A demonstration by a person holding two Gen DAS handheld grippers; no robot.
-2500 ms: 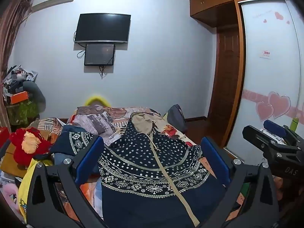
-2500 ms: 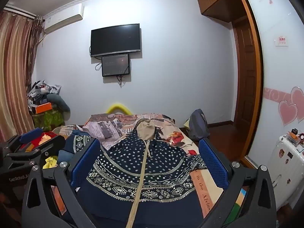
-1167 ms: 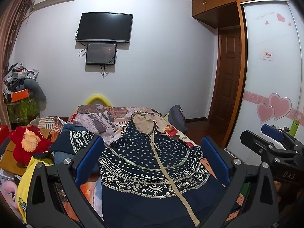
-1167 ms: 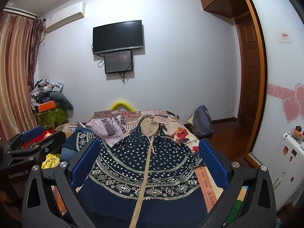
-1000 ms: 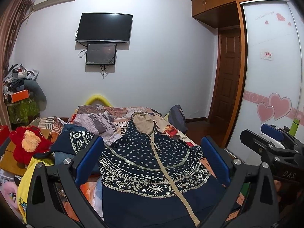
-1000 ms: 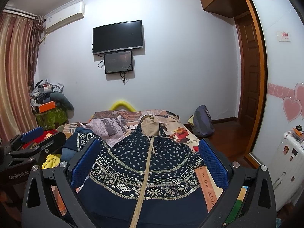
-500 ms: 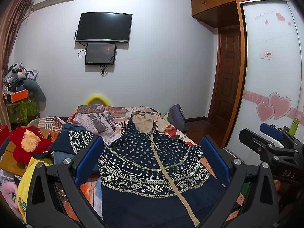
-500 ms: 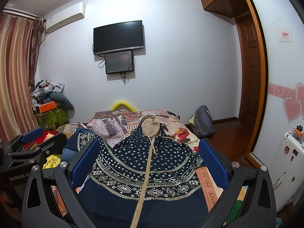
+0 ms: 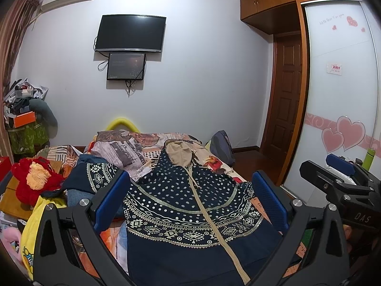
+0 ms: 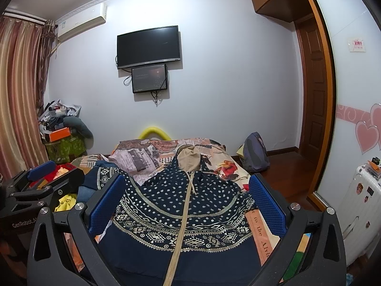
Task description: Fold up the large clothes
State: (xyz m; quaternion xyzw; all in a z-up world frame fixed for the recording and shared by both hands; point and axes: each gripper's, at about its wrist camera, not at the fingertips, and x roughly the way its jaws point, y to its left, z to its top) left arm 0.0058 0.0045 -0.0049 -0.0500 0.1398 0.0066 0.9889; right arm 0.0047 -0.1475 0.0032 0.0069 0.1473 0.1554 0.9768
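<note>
A large navy hooded jacket [image 9: 181, 205] [image 10: 185, 205] with white dots, beige patterned bands and a beige zip lies spread face up on the bed, its tan-lined hood [image 9: 178, 151] [image 10: 189, 158] at the far end. One patterned sleeve [image 9: 95, 178] trails to the left. My left gripper [image 9: 190, 202] hovers open above the jacket's lower half, nothing between its blue pads. My right gripper [image 10: 185, 202] is also open over the same area, empty. Each gripper shows at the edge of the other's view: the right gripper [image 9: 343, 178] and the left gripper [image 10: 42, 181].
The bed [image 10: 221, 164] carries a printed cover. Plush toys and clothes [image 9: 35, 181] pile up at its left side. A backpack [image 10: 254, 152] leans on the floor at the right, near a door [image 9: 285, 95] and a white suitcase [image 10: 359, 202]. A TV [image 9: 129, 33] hangs on the far wall.
Both grippers drifted only slightly; the views shifted a little. The jacket lies as before and both stay open.
</note>
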